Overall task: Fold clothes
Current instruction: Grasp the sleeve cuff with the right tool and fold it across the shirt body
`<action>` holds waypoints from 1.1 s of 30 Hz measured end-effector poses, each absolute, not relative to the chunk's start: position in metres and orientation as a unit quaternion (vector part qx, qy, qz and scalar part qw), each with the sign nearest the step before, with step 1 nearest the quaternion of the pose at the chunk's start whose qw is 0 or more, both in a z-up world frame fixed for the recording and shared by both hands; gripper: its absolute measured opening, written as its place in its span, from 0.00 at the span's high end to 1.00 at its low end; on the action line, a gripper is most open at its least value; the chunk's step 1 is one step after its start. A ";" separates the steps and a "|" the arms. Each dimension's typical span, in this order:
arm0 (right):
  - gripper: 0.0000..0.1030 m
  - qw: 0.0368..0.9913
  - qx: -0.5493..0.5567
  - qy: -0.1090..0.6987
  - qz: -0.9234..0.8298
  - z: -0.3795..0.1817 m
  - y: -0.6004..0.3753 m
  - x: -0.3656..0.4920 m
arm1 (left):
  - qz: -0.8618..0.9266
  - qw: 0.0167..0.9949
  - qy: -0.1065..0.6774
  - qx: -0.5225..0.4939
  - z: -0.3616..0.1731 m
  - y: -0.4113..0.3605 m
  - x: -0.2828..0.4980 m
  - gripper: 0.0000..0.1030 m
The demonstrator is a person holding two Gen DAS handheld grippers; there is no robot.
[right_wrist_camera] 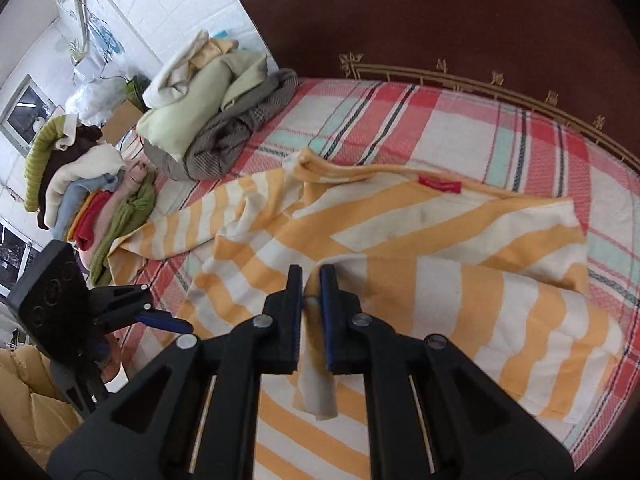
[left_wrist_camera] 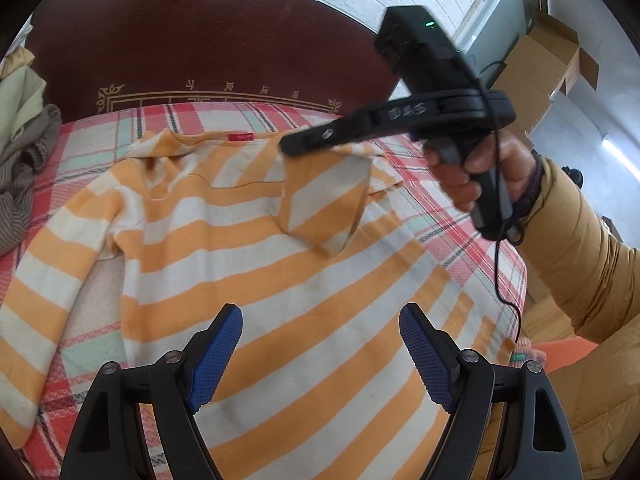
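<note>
- Sweater (left_wrist_camera: 240, 248), orange-and-white striped, lies spread on the bed (left_wrist_camera: 460, 232) over a red plaid cover, its red neck label toward the dark headboard (left_wrist_camera: 200, 40) at the far side.
- Right claw (right_wrist_camera: 310, 280) is clamped on the cuff of the right sleeve (left_wrist_camera: 324, 200), holding it lifted and folded across the chest of the garment.
- Left claw (left_wrist_camera: 320, 348) hovers over the near hem with its blue pads well apart, gripping nothing.
- Left sleeve lies flat, stretched out to the left.
- Heap of unfolded clothes (right_wrist_camera: 216, 112) sits at the far left of the bed, near the headboard.
</note>
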State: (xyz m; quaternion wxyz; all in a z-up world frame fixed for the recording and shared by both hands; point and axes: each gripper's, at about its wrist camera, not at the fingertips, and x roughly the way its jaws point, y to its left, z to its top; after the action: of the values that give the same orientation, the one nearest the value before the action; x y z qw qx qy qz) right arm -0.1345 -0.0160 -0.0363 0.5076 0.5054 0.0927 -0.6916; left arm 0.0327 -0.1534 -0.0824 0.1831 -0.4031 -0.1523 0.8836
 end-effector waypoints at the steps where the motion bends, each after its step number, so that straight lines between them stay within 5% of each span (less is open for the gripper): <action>1: 0.89 0.499 0.514 0.091 -0.692 -0.044 -0.020 -0.136 | 0.884 0.184 -0.153 -0.403 -0.083 -0.154 0.032 0.20; 7: 0.86 0.484 0.511 0.066 -0.707 -0.050 -0.012 -0.138 | 0.882 0.185 -0.154 -0.404 -0.088 -0.156 0.028 0.20; 9: 0.63 0.493 0.491 0.049 -0.716 -0.040 0.000 -0.136 | 0.881 0.187 -0.157 -0.405 -0.090 -0.157 0.027 0.20; 10: 0.30 0.496 0.481 0.036 -0.722 -0.036 0.009 -0.134 | 0.881 0.187 -0.158 -0.405 -0.091 -0.158 0.026 0.20; 11: 0.21 0.498 0.471 0.020 -0.727 -0.032 0.017 -0.133 | 0.880 0.188 -0.159 -0.405 -0.092 -0.158 0.026 0.20; 20: 0.21 0.488 0.454 0.065 -0.743 -0.057 0.041 -0.086 | 0.880 0.190 -0.170 -0.402 -0.096 -0.161 0.026 0.20; 21: 0.25 0.482 0.451 0.080 -0.747 -0.062 0.041 -0.081 | 0.879 0.189 -0.170 -0.403 -0.097 -0.161 0.026 0.20; 22: 0.42 0.476 0.445 0.097 -0.752 -0.066 0.039 -0.076 | 0.879 0.188 -0.170 -0.403 -0.097 -0.161 0.026 0.20; 23: 0.71 0.472 0.444 0.110 -0.754 -0.068 0.035 -0.074 | 0.879 0.187 -0.170 -0.404 -0.098 -0.161 0.026 0.20; 24: 0.82 0.464 0.444 0.119 -0.757 -0.069 0.034 -0.075 | 0.880 0.186 -0.170 -0.403 -0.097 -0.161 0.026 0.20; 33: 0.86 0.491 0.409 0.171 -0.750 -0.030 -0.021 -0.083 | 0.886 0.180 -0.181 -0.386 -0.089 -0.171 0.034 0.20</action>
State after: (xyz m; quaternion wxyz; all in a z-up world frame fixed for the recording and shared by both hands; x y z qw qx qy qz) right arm -0.0829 -0.0214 -0.0296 0.4913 0.4089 0.1711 -0.7497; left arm 0.0339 -0.1705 -0.0893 0.1804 -0.3861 -0.1811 0.8863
